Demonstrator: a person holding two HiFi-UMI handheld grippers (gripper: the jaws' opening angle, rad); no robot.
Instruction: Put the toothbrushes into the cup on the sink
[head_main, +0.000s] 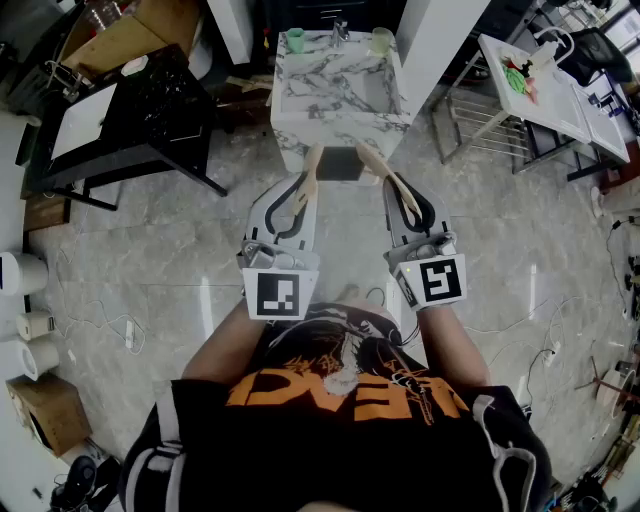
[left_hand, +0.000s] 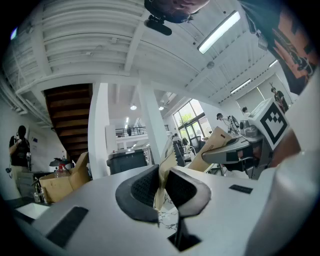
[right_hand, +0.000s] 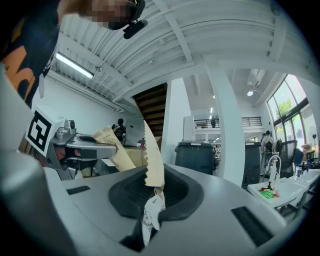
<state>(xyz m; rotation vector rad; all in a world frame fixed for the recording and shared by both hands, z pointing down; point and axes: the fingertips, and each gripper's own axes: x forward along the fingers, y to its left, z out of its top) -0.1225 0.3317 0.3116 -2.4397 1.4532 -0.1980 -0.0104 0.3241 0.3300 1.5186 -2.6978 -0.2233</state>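
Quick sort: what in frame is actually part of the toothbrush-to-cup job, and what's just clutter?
In the job:
- left gripper, shut on a paper-wrapped toothbrush
- right gripper, shut on a second wrapped toothbrush
- marble sink
- green cup and pale cup at its back edge

Lying about:
- black table
- white table
- paper rolls
- cardboard box

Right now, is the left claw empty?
No, the left claw is shut on a wrapped toothbrush.

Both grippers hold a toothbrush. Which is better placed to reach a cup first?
Left, narrowly: the left toothbrush lies nearly in line with the green cup; the right toothbrush slants away from the pale cup.
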